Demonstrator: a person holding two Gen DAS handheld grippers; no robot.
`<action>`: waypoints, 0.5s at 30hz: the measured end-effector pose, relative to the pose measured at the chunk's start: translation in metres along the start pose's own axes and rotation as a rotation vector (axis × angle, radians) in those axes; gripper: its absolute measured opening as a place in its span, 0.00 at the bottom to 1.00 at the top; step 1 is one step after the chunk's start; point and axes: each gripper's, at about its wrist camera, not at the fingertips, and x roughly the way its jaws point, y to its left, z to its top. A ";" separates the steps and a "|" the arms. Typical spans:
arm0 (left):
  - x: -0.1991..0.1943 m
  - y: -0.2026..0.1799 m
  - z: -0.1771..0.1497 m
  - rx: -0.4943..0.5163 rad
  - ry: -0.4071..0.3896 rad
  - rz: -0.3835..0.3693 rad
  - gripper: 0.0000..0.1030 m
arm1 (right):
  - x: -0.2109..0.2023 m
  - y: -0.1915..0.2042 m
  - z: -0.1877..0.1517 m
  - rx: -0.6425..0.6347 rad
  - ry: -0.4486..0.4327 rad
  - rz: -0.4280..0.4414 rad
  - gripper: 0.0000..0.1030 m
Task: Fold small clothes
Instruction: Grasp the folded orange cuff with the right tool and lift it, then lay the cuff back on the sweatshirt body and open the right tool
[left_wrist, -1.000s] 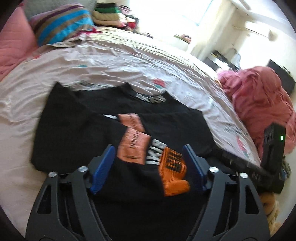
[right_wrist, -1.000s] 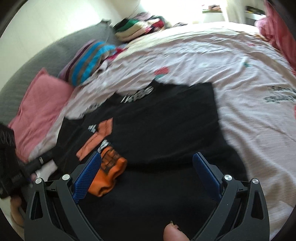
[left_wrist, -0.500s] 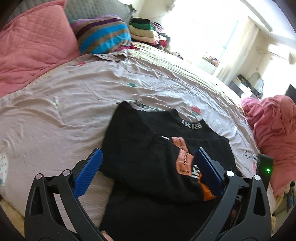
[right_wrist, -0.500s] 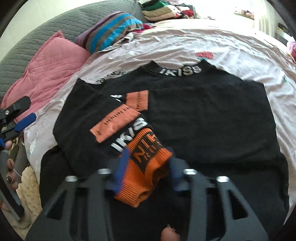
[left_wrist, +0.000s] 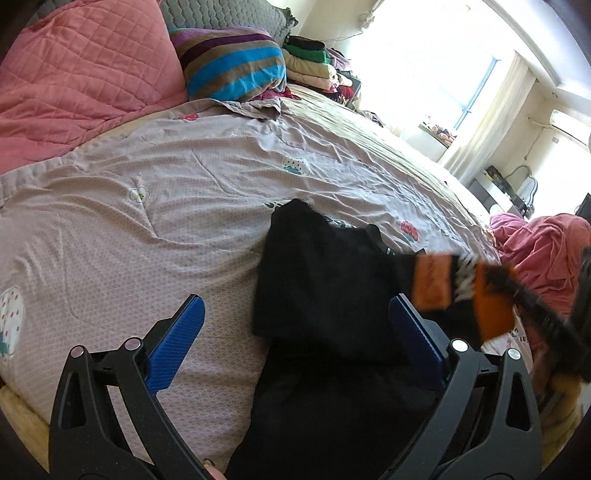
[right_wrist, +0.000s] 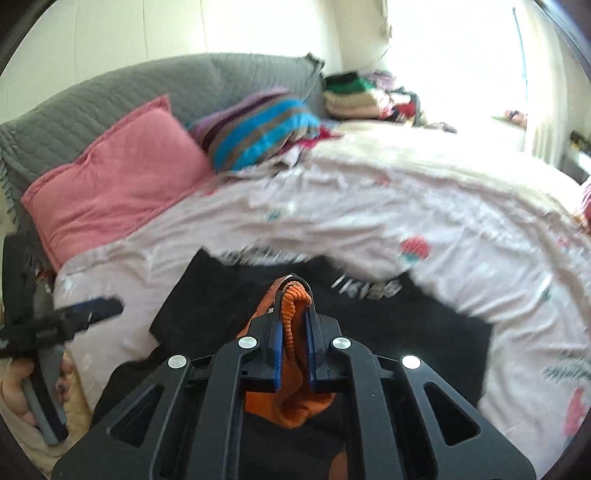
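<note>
A black sweater with orange sleeve cuffs lies partly folded on the pale bed sheet. My right gripper is shut on the orange cuff of one sleeve and holds it lifted over the sweater body. In the left wrist view the lifted sleeve stretches to the right, blurred. My left gripper is open and empty above the sweater's left edge near the bed's front edge. It also shows in the right wrist view at the far left.
A pink quilted pillow, a striped cushion and a stack of folded clothes lie at the head of the bed. A pink heap of fabric sits at the right. A grey headboard is behind.
My right gripper has shut on the orange cuff and lifted the sleeve. My left gripper has swung left, off the sweater's middle toward its left edge.
</note>
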 end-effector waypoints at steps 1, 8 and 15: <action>0.001 -0.001 0.000 0.006 0.002 0.000 0.91 | -0.002 -0.006 0.002 0.000 -0.012 -0.018 0.08; 0.005 -0.007 -0.001 0.030 0.012 -0.005 0.91 | -0.005 -0.057 -0.005 0.068 -0.024 -0.118 0.08; 0.016 -0.018 0.000 0.055 0.031 -0.012 0.91 | 0.001 -0.079 -0.036 0.116 0.003 -0.162 0.08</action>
